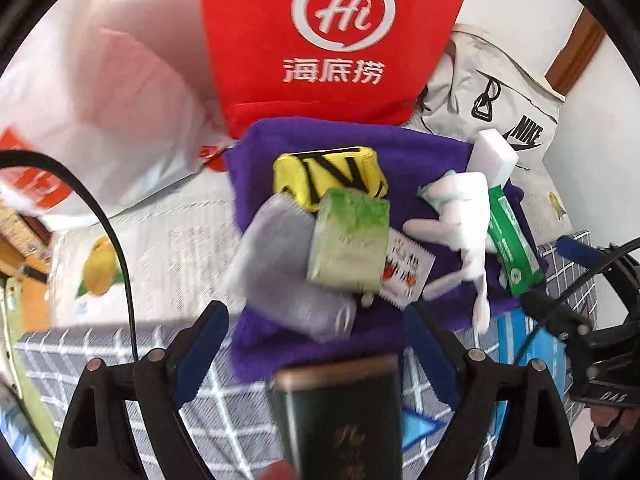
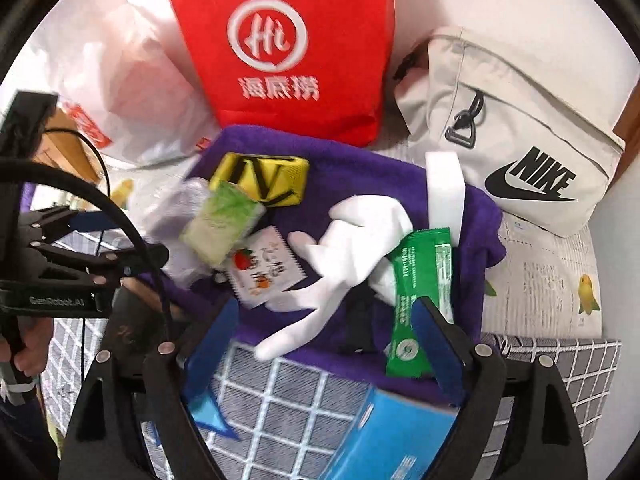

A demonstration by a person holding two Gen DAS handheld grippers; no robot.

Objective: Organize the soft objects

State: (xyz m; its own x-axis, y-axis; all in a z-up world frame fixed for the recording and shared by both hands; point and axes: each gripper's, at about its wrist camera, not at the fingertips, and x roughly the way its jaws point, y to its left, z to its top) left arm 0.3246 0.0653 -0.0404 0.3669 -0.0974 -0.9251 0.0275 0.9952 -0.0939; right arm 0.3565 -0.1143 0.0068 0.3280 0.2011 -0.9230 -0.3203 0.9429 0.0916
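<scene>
Both the left gripper (image 1: 316,344) and right gripper (image 2: 324,344) hold their fingers wide above the purple towel (image 2: 360,168), gripping nothing.

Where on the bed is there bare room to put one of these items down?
Free: the printed sheet left of the purple towel, below the white plastic bag; also the printed patch right of the towel, under the Nike bag. Crowded: the towel's middle, from yellow pouch to white glove.

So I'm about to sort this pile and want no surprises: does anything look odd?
Yes: the pale green tissue pack leans tilted on the grey rolled cloth instead of lying flat, covering a corner of the small sachet on the purple towel.
</scene>
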